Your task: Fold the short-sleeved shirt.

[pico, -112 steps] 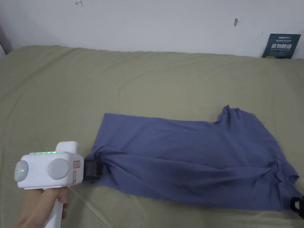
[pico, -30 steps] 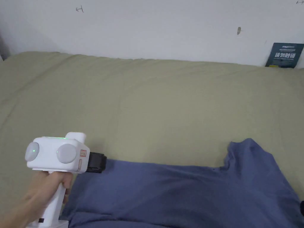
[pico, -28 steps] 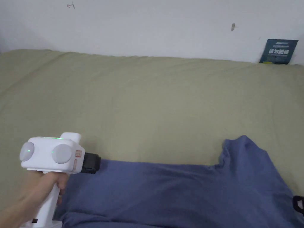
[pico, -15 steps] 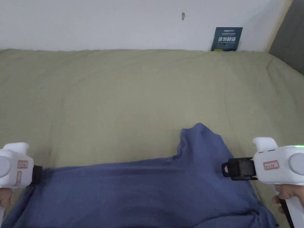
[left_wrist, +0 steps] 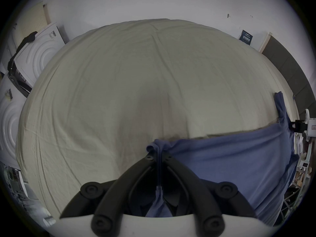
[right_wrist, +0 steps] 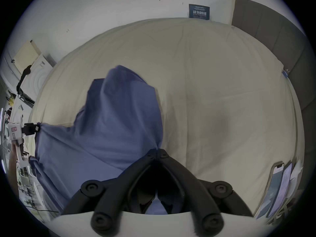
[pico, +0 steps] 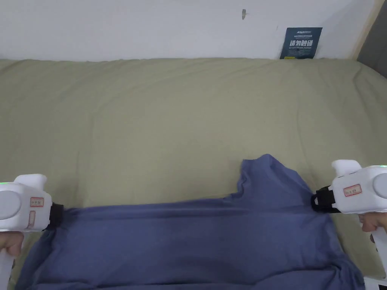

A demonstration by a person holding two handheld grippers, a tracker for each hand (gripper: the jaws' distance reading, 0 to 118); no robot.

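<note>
- L gripper (left_wrist: 158,157): my jaws are clamped tight on a bunched corner of the blue shirt (pico: 196,234) at its left end. Cloth runs down btwn the jaws in the left gripper view. Only a small wad is caught, so a hard tug sideways could pull it free, I reckon.
- Shirt: stretched across the near part of the olive bedsheet (pico: 181,124), top edge taut btwn both grippers, rest drooping toward me. One sleeve (pico: 264,171) pokes up past the top edge, right of centre. If I lay it down like this, that sleeve may flop or crease under & spoil the fold.
- Uneven pull is the other risk: one side ahead of the other means a skewed edge, w/ wrinkles across the body.
- R gripper (right_wrist: 157,152): jaws pinched closed on the shirt's right edge near the sleeve. The grip looks to be right at the tips in the right gripper view, prob the weaker hold; fabric could slip out if I lift fast.
</note>
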